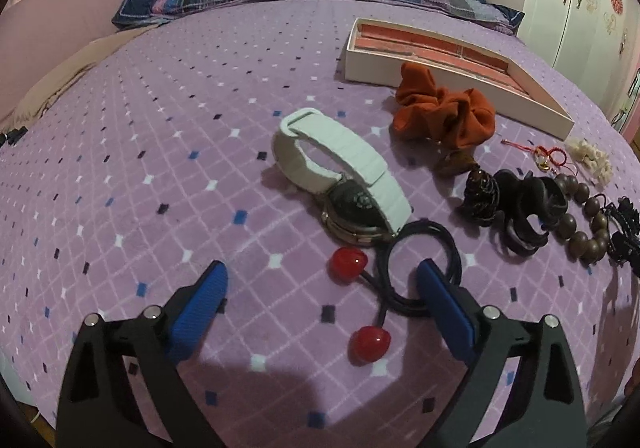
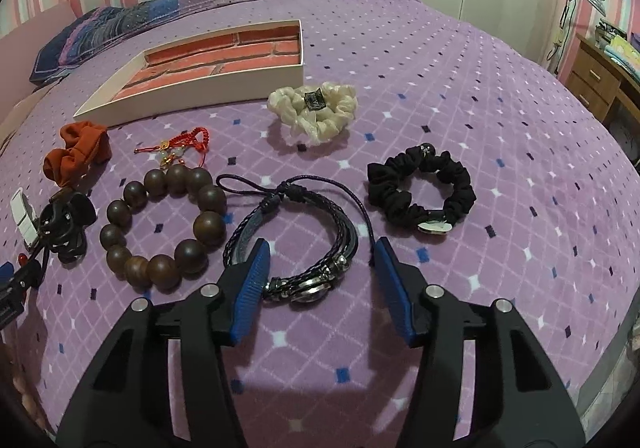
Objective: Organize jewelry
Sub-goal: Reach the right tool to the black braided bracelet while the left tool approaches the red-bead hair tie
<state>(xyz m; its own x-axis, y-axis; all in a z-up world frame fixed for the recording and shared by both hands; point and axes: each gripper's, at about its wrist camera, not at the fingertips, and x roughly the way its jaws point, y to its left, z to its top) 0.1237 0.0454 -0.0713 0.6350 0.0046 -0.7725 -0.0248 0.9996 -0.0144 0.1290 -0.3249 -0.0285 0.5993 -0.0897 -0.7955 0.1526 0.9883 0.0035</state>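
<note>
Both tongs (image 1: 322, 276) (image 2: 320, 252) tilt downward, jaws apart, over the bedspread (image 2: 480, 128).

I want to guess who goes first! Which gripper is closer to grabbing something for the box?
Probably the right gripper: the braided bracelet already sits between its open jaws. The left gripper straddles only part of the cherry hair tie, jaws wide. The box lies beyond both.
</note>
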